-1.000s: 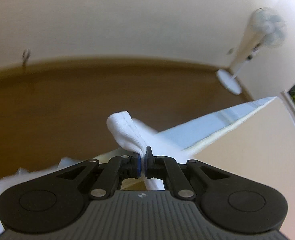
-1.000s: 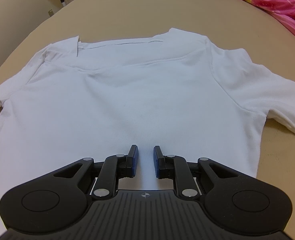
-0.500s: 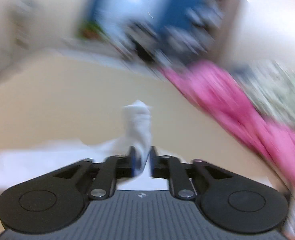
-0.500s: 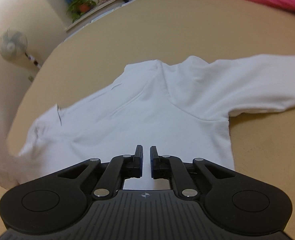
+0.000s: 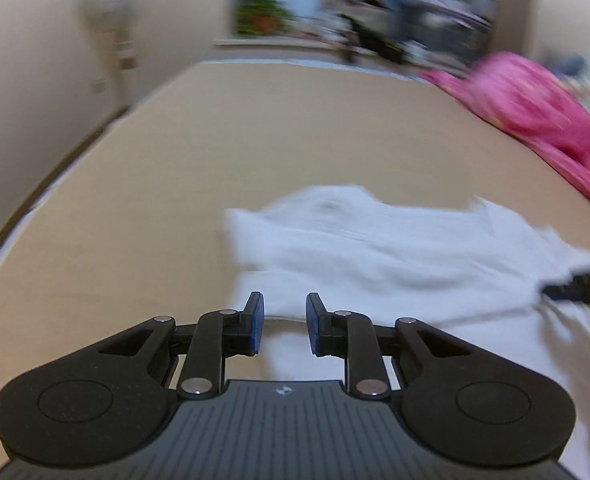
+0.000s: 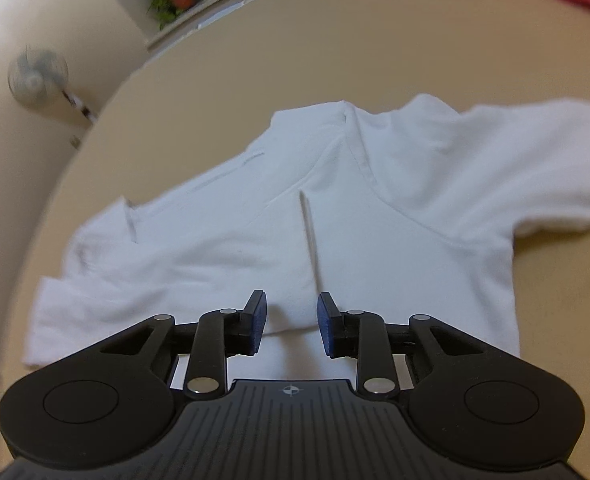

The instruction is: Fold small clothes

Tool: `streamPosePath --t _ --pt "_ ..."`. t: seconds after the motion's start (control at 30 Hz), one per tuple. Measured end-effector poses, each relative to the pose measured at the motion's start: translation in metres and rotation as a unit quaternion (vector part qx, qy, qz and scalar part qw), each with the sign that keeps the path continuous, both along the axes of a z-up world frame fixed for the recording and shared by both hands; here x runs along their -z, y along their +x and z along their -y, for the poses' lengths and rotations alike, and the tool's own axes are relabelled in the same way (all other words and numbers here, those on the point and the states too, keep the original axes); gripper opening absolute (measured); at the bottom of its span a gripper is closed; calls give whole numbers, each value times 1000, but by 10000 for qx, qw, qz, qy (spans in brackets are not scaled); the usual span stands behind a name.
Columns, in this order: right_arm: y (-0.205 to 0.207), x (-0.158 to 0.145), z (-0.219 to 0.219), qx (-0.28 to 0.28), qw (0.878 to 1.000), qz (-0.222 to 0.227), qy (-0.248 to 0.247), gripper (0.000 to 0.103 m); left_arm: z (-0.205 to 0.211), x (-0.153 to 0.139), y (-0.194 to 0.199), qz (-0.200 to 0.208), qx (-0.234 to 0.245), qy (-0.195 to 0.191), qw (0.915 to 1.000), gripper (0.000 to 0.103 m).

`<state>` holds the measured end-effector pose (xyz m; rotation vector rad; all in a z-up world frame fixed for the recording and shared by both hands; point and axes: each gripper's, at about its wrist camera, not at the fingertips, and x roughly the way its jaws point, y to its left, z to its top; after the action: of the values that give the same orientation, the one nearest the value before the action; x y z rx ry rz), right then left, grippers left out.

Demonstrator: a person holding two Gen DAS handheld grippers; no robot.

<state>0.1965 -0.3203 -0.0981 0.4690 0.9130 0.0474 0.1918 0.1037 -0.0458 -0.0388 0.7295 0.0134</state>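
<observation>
White shirt (image 6: 335,216) lies on the tan bed (image 6: 375,48), one sleeve folded across the chest toward nine o'clock. Left gripper (image 5: 281,322) hangs with jaws apart, empty (blurred view). Right gripper (image 6: 291,326) has just been opening, cloth below, nothing pinched.

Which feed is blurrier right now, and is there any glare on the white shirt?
Left wrist view: heavy motion smear across the white shirt, pink bedding and window; only the left gripper is crisp. Right wrist view: shirt seams readable, mild softness at edges, fan slightly blurred. No glare in either, only fisheye bending.
</observation>
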Motion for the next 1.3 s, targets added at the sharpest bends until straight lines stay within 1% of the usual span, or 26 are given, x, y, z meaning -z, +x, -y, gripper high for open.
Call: streamPosePath --t 0.07,0.1,0.17,0.23,0.3,0.37,0.4,0.43,0.47,0.53,0.57,0.63,0.73,0.8,0.83,0.87,0.9,0.93,0.97,1.03,1.07,1.13,1.2,1.23,1.27,1.3 --pt "7 8 -9 -106 9996 3 -255 27 -18 13 6 -216 -355 -226 9989 25" --pt "8 9 -12 -122 9992 62 -374 16 -23 14 13 -409 -592 -335 9968 25" --pt "11 7 -17 -198 9971 290 -671 4 -31 9 21 -255 -671 -732 9947 29" --pt "8 -8 -10 -147 9969 660 -409 3 -30 9 30 -214 -598 -702 9955 32" --pt "-4 -41 1 -75 9906 1362 -116 3 -29 14 39 -251 -544 -696 9958 32" --pt "-17 -65 13 33 9827 1839 -215 3 -28 16 45 -296 -528 -871 9944 34" --pt "-19 -65 18 142 9827 1786 -461 3 -32 19 51 -352 -535 -955 9934 35" --pt "-16 -58 23 233 9858 1503 -714 3 -34 22 54 -445 -540 -1029 9922 36" --pt "-8 -40 30 341 9909 914 -933 3 -38 29 54 -555 -535 -1052 9915 36" --pt "2 -12 46 654 9947 124 -787 3 -32 45 69 -848 -538 -818 9916 37" --pt "4 -5 53 759 9957 -12 -539 7 -32 51 72 -1025 -597 -672 9907 37" --pt "7 -5 55 741 9962 21 -461 9 -37 58 77 -1181 -697 -829 9871 37" --pt "6 -16 53 708 9954 305 -570 20 -44 51 78 -940 -710 -1013 9879 37" --pt "6 -20 55 756 9950 477 -448 20 -40 60 83 -1141 -672 -482 9900 37" --pt "8 -20 50 681 9957 458 -428 20 -40 70 85 -1378 -768 -211 9873 48" --pt "12 -14 49 596 9967 290 -479 20 -44 74 84 -1416 -902 -291 9854 50" --pt "15 -8 49 600 9965 62 -583 20 -49 70 83 -1351 -1027 -467 9844 47" --pt "16 -3 49 687 9946 -192 -757 21 -50 63 81 -1141 -1113 -559 9856 34" --pt "19 -5 48 761 9937 -203 -802 21 -49 53 78 -831 -1146 -553 9884 31" --pt "15 -16 46 723 9946 76 -742 21 -44 41 76 -411 -870 -674 9931 31" --pt "13 -25 42 643 9941 305 -820 21 -40 42 78 -376 -649 -788 9941 23" --pt "12 -30 36 433 9939 533 -861 21 -34 52 85 -570 -393 -861 9939 10" --pt "19 -15 40 382 9981 194 -443 21 -29 73 94 -1158 -391 -479 9913 9" --pt "23 -3 45 522 9980 -144 -331 17 -31 79 95 -1252 -428 -385 9905 3" --pt "21 4 54 752 9964 -292 -244 0 -32 75 95 -1172 -469 -384 9913 3" --pt "19 1 58 888 9955 -255 -192 1 -30 68 93 -1017 -448 -368 9931 3"
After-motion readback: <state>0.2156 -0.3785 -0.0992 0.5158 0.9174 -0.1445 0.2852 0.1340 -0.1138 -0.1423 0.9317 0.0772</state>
